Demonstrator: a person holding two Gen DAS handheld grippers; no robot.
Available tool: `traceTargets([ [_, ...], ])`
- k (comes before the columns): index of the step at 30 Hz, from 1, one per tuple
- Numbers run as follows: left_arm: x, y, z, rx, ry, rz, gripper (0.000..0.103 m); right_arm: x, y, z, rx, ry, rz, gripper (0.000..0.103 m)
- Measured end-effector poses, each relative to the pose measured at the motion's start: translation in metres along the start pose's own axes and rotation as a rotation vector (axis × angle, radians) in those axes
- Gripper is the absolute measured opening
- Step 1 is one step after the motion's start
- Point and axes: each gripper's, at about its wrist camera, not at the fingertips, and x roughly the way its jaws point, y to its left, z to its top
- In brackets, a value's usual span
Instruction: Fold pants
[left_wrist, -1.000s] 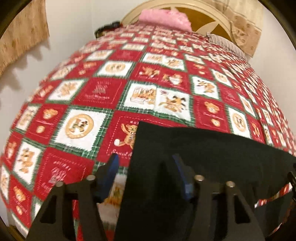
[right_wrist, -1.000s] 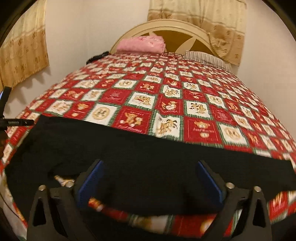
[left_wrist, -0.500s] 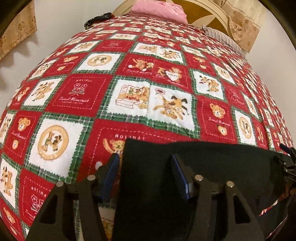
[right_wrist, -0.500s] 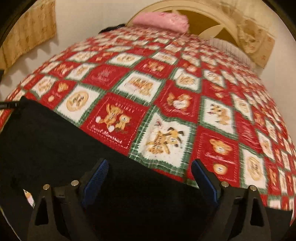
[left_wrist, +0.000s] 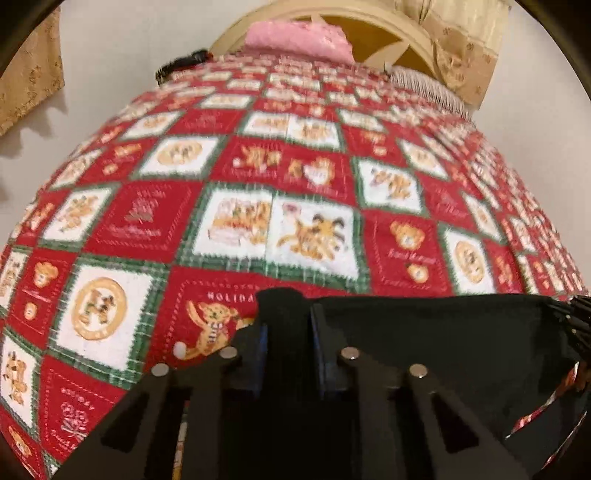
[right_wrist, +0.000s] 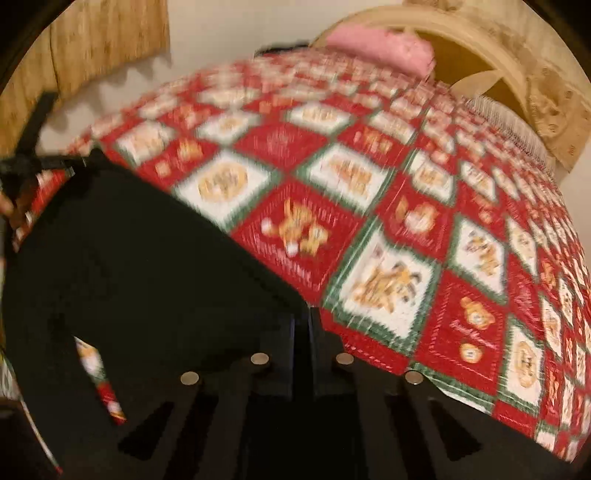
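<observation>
The black pants (left_wrist: 436, 343) lie at the near edge of the bed quilt (left_wrist: 295, 177), long axis crosswise, left gripper (left_wrist: 286, 325) and right gripper (right_wrist: 303, 325) each clamped on an end (equally near), so the fold goes forward.

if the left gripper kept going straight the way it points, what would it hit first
The left gripper, shut on the black pants, would probably meet the red patchwork quilt just ahead, though depth is unclear.
</observation>
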Motion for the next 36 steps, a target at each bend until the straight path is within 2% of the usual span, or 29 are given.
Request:
traceTargets([
  [3, -0.025, -0.007, 0.003, 0.013, -0.068, 0.000, 0.019, -0.036, 0.006, -0.001, 0.030, -0.086, 0.002, 0.006],
  [8, -0.079, -0.014, 0.000, 0.021, -0.196, -0.036, 0.019, -0.091, 0.035, -0.010, -0.005, -0.211, 0.003, 0.006],
  [12, -0.120, -0.012, -0.025, 0.024, -0.286, -0.083, 0.019, -0.132, 0.070, -0.040, -0.081, -0.288, 0.008, 0.006],
  [16, -0.137, -0.008, -0.061, 0.046, -0.333, -0.078, 0.019, -0.148, 0.101, -0.080, -0.167, -0.302, -0.015, 0.006],
  [21, -0.141, 0.012, -0.110, 0.011, -0.311, -0.072, 0.019, -0.137, 0.129, -0.133, -0.208, -0.258, -0.008, 0.006],
  [25, -0.146, 0.036, -0.145, -0.075, -0.325, -0.109, 0.029, -0.124, 0.139, -0.163, -0.196, -0.219, 0.003, 0.006],
  [28, -0.140, 0.047, -0.164, -0.110, -0.306, -0.067, 0.032, -0.111, 0.141, -0.180, -0.179, -0.184, 0.009, 0.006],
  [30, -0.132, 0.051, -0.164, -0.127, -0.278, -0.020, 0.033, -0.107, 0.145, -0.190, -0.185, -0.170, -0.001, 0.006],
  [32, -0.127, 0.055, -0.165, -0.126, -0.231, 0.019, 0.042, -0.102, 0.147, -0.197, -0.195, -0.154, -0.008, 0.006],
  [33, -0.127, 0.058, -0.169, -0.125, -0.222, 0.042, 0.051, -0.101, 0.148, -0.200, -0.194, -0.149, -0.004, 0.006],
  [34, -0.129, 0.063, -0.174, -0.131, -0.224, 0.069, 0.062, -0.101, 0.151, -0.203, -0.197, -0.145, -0.002, 0.006],
  [36, -0.137, 0.072, -0.187, -0.161, -0.235, 0.118, 0.072, -0.099, 0.152, -0.207, -0.214, -0.130, -0.002, 0.006],
])
